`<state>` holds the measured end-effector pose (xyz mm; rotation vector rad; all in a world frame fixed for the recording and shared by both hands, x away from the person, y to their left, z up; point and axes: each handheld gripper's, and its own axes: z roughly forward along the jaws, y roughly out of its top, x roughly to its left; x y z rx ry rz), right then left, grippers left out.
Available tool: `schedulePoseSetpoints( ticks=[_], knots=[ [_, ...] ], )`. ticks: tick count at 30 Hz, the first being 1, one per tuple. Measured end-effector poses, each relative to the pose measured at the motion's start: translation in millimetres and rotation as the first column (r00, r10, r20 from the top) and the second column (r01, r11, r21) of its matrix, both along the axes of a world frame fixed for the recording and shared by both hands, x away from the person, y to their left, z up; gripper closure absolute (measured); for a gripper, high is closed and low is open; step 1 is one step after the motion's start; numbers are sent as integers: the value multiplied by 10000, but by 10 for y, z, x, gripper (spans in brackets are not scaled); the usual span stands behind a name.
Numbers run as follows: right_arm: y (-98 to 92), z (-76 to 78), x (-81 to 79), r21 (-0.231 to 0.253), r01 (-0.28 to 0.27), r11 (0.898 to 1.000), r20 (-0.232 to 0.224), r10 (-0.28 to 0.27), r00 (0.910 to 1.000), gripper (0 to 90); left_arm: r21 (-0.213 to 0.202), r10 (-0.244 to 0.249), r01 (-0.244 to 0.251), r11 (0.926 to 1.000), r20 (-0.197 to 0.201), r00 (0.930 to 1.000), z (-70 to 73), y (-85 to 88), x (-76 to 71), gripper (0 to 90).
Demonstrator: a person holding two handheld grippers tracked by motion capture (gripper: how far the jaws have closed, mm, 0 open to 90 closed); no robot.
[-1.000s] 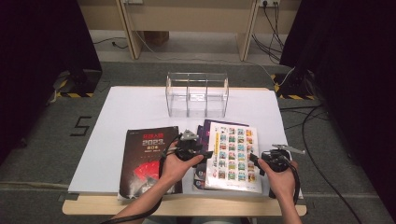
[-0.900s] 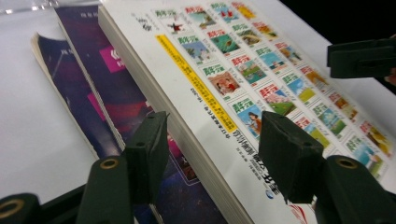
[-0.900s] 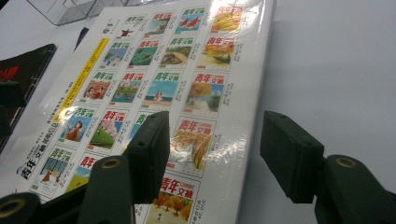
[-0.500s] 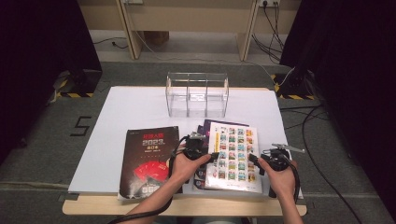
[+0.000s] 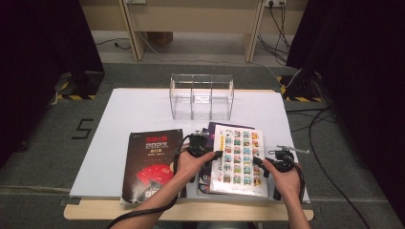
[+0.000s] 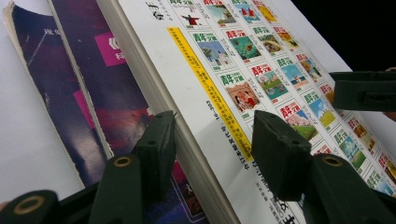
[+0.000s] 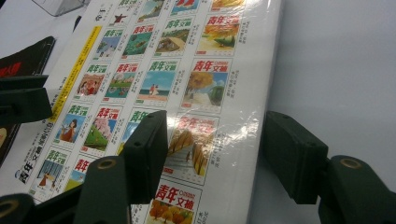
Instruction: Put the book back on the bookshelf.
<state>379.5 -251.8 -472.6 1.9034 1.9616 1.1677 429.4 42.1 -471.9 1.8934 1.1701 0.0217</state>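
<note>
white book (image 5: 238, 160) | between left tool (image 5: 216, 154) | right tool (image 5: 258, 161)

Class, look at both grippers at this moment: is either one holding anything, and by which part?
Nothing is clamped yet. The left gripper, whose jaws have just been closing, straddles the spine edge of the white book; the right gripper straddles its opposite edge, open.

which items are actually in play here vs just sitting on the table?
In play:
- white book, top of the stack
- left gripper, jaws astride its spine edge, closing, not yet pressing
- right gripper, open astride its opposite edge

Lying about:
- black book
- purple books beneath the white one
- clear organizer
</note>
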Motion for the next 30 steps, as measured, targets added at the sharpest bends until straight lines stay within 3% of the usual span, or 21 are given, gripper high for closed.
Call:
schedulePoseSetpoints(
  ticks=[3,8,11,13,15,18,21,22,23,24,29,30],
  knots=[
    [10,-3,-2,-29,83,10000,44,-83,10000,409,-107,169,-172,9998,-328,9993,15,18,31,551],
    [14,-22,-24,142,286,9995,105,-287,9995,411,-802,478,-559,9952,-993,9939,-24,78,74,572],
    [9,-14,-8,126,206,9997,14,-207,9998,409,-785,572,-670,9947,-1206,9911,-17,72,98,570],
    [10,-11,-3,109,182,9998,-9,-182,9998,409,-319,572,-613,9976,-1181,9914,-20,12,117,539],
    [11,-15,-9,98,193,9998,41,-194,9998,408,-229,584,-614,9978,-1160,9915,-11,2,115,532],
    [17,-18,-16,151,278,9995,44,-279,9996,408,-204,802,-832,9963,-1209,9894,28,15,114,608],
    [24,-17,-17,75,290,9996,86,-291,9995,408,-669,1037,-1126,9914,-1240,9868,74,45,93,645],
    [23,-19,-18,70,291,9996,99,-292,9995,407,-1027,1057,-1187,9876,-1241,9866,95,62,82,661],
    [26,-20,-23,75,314,9995,107,-315,9994,408,-1027,1057,-1187,9876,-1241,9866,95,62,82,669],
    [29,-23,-28,84,357,9993,142,-359,9993,408,-1639,1042,-1228,9788,-1177,9876,121,79,51,671],
    [38,-33,-59,201,579,9981,180,-583,9981,412,-1810,796,-1084,9775,-1591,9840,95,53,-26,655],
    [36,-36,-61,194,561,9982,210,-565,9982,412,-1977,672,-1041,9747,-1851,9804,72,51,-36,648]
  ],
)
